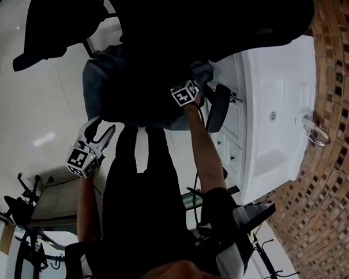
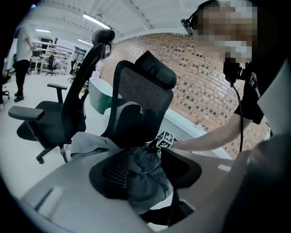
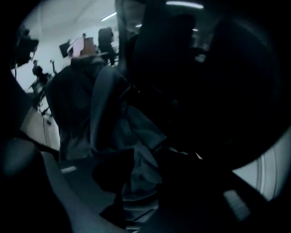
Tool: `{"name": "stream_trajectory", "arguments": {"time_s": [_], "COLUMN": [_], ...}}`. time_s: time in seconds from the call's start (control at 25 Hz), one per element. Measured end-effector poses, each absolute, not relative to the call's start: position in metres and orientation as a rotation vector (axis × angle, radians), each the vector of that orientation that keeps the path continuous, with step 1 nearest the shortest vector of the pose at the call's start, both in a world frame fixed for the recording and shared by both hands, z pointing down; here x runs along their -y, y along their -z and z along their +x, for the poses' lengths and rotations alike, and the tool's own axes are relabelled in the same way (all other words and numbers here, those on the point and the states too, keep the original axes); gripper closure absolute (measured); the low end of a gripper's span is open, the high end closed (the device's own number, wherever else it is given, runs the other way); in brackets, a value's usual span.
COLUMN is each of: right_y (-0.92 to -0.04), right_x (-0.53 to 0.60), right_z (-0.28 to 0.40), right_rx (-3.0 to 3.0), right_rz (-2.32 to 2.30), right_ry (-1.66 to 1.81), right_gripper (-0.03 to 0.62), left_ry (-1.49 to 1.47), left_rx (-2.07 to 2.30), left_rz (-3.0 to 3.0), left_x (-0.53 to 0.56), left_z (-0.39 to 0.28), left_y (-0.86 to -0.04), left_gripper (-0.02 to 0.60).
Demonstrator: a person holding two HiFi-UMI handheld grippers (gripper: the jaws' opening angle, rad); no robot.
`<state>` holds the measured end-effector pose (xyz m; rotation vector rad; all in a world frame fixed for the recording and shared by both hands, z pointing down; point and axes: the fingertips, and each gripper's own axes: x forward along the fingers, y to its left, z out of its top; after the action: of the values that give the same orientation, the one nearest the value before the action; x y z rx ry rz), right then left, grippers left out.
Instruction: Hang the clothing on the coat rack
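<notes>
The left gripper (image 2: 145, 175) pinches a thick bunch of the clothing (image 1: 99, 83) between its dark pads; the cloth fills the gap and sags below them. The clothing is blue-grey and heavy-looking, creased into soft folds, and it runs from these jaws to the right gripper (image 3: 138, 175) just beyond. That gripper points steeply down with its jaws spread wide. A fold of the same cloth lies between them, though the dim view shows no pad pressing on it. Right behind the bunch stands a black office chair (image 2: 141, 95), with a second (image 2: 77, 104) further to the left gripper's left. That makes two chairs, two grippers and one piece of clothing. Beyond them is a brick wall (image 2: 191, 73).
</notes>
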<state>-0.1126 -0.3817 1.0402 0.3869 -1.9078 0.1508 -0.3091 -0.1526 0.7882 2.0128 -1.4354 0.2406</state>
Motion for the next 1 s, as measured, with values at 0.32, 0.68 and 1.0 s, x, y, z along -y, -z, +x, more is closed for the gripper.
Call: {"name": "stream_trajectory", "arguments": {"time_s": [0.32,0.68,1.0], "right_y": [-1.046,-0.812,-0.701], "right_x": [0.372,0.352,0.330], "right_z": [-0.121,-0.105,-0.074], "right_rx": [1.835,2.103,2.158], "right_rz": [0.091,0.298,0.419], "right_ry": [0.010,0.176,0.231], "right_gripper": [0.585,0.585,0.585], "left_ry": [-0.433,-0.962,-1.450], "left_rx": [1.434,1.283,0.609], "left_rz": [2.028,2.265,2.384], "left_x": [0.190,0.330,0.365], "left_z": [-0.285,-0.301,-0.265], "left_y": [-0.807,-0.823,-0.894], "left_gripper": [0.365,0.365,0.357]}}
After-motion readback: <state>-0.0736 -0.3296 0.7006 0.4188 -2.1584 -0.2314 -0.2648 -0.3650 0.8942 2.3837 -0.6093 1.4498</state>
